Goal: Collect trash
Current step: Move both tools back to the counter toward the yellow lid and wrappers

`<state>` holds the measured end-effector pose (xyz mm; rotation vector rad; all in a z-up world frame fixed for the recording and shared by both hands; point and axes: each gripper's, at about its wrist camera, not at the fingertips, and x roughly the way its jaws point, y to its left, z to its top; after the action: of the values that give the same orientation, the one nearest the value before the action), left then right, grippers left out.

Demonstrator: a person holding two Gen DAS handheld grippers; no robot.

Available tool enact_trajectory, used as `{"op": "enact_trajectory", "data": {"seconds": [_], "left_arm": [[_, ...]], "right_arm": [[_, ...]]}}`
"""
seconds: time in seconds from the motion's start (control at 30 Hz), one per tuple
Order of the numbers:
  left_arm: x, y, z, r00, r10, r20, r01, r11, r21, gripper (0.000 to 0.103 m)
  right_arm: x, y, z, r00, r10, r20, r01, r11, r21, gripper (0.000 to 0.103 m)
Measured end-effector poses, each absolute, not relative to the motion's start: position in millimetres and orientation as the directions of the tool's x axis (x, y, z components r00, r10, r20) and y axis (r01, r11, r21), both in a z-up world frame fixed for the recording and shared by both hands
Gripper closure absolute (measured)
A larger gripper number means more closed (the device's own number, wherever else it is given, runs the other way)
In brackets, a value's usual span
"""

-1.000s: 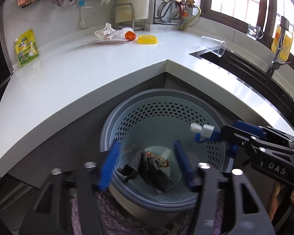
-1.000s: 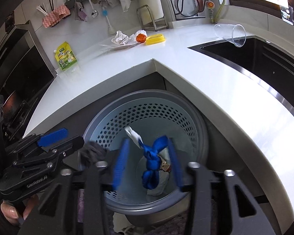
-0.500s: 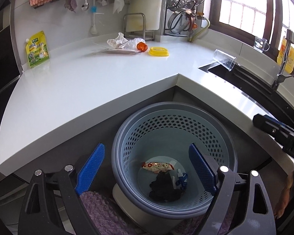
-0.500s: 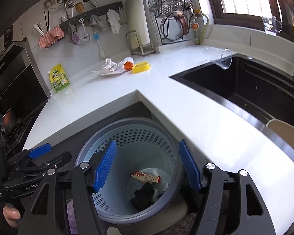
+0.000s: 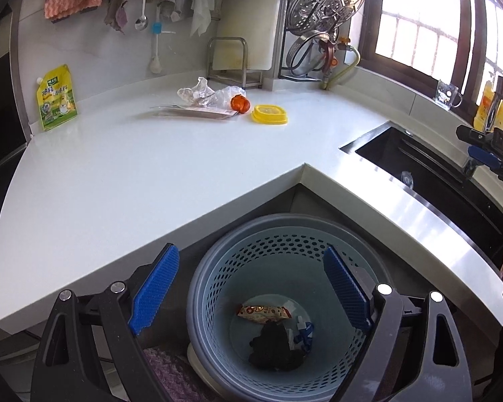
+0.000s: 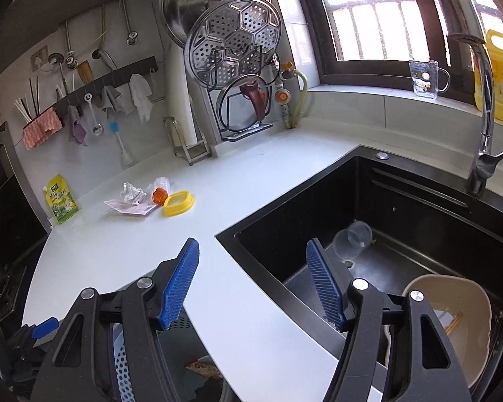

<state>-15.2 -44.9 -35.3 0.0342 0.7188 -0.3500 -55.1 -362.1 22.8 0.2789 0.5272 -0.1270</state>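
Note:
A grey perforated trash basket [image 5: 218, 268] stands on the floor below the counter corner. It holds a snack wrapper [image 5: 263, 312], a dark rag [image 5: 275, 345] and a blue strip. My left gripper [image 5: 251, 288] is open and empty above the basket. My right gripper [image 6: 251, 284] is open and empty over the counter edge by the sink. Crumpled plastic with an orange cap [image 5: 218, 97], a flat wrapper [image 5: 194, 112] and a yellow lid [image 5: 270, 114] lie on the counter; these also show in the right wrist view [image 6: 151, 197]. A clear plastic cup [image 6: 352, 241] lies in the sink.
A black sink [image 6: 419, 201] with a beige basin [image 6: 452, 321] and a tap [image 6: 483, 117] is at the right. A yellow-green pouch [image 5: 55, 97] leans on the back wall. A pan rack [image 5: 318, 33] stands in the corner.
Both grippers opened and dropped the dark rag and blue strip into the basket, then rose. The right gripper swung right toward the sink. The clear cup went from the sink's edge into the sink.

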Motion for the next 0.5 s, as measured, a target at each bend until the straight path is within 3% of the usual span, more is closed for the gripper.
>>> {"op": "enact_trajectory", "data": {"seconds": [0.5], "left_arm": [[98,-8,12,0.800,-0.150,-0.580,0.140,0.988,-0.063,0.012]], "right_arm": [[55,-300,21,0.832,0.129,-0.539,-0.003,0.973,0.229,0.039]]}}
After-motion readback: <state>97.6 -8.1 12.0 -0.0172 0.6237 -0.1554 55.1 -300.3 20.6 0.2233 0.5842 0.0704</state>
